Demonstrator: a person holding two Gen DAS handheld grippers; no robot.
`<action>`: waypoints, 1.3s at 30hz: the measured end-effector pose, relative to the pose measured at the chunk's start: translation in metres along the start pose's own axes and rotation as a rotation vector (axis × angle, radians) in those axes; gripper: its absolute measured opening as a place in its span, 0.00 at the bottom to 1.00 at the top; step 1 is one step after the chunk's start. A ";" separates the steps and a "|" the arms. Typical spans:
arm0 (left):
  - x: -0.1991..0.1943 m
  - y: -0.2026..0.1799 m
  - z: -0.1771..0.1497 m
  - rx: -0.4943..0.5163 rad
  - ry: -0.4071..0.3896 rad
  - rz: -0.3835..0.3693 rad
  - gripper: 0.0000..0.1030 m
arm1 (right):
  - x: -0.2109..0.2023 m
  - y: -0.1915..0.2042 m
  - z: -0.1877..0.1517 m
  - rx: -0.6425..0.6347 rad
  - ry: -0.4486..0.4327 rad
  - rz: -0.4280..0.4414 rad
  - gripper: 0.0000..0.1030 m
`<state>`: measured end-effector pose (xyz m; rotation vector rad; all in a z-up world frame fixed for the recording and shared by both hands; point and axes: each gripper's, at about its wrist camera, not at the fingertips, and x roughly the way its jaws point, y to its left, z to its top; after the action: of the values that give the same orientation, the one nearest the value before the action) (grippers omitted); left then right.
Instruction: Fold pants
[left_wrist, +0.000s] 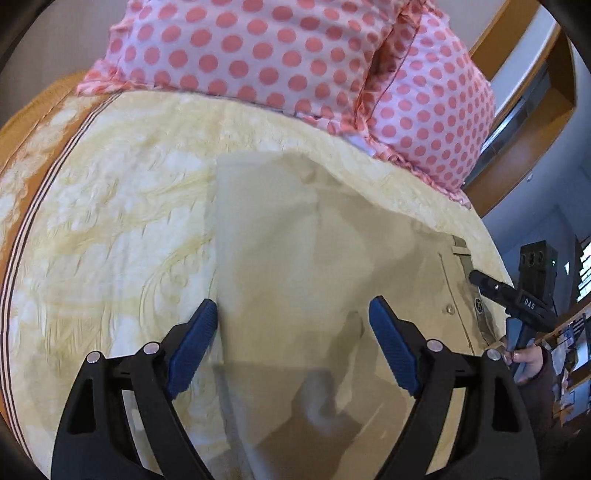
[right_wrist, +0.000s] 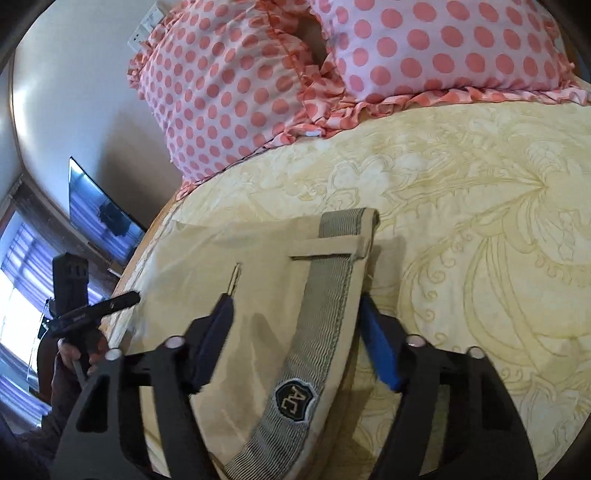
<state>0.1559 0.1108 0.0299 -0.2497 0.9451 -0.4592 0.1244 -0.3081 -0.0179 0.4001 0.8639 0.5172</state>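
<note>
Pants (left_wrist: 288, 258), one beige pair, lie on the cream patterned bedspread (left_wrist: 110, 221), filling the lower middle of both views. Two polka-dot pillows (left_wrist: 258, 55) sit along the top of each frame. The left gripper (left_wrist: 291, 314) has its blue fingers spread wide, straddling a folded leg whose straight left edge runs just beside one finger. The right gripper (right_wrist: 295, 317) is likewise spread, fingers either side of the grey waistband (right_wrist: 325, 295) with its one badge (right_wrist: 293, 400). Bare bedspread lies open at the left of the left view and the right of the right view.
</note>
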 end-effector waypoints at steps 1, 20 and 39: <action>0.002 0.000 0.003 -0.001 0.002 -0.007 0.82 | 0.000 0.001 0.000 -0.002 0.000 0.007 0.57; 0.007 0.001 0.045 -0.009 -0.029 -0.085 0.09 | 0.008 -0.023 0.034 0.091 0.027 0.145 0.10; 0.054 -0.006 0.127 0.025 -0.131 0.191 0.33 | 0.024 -0.058 0.132 0.031 -0.104 -0.184 0.70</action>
<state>0.2858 0.0806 0.0658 -0.1628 0.8257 -0.2751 0.2579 -0.3571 0.0144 0.3690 0.7998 0.3111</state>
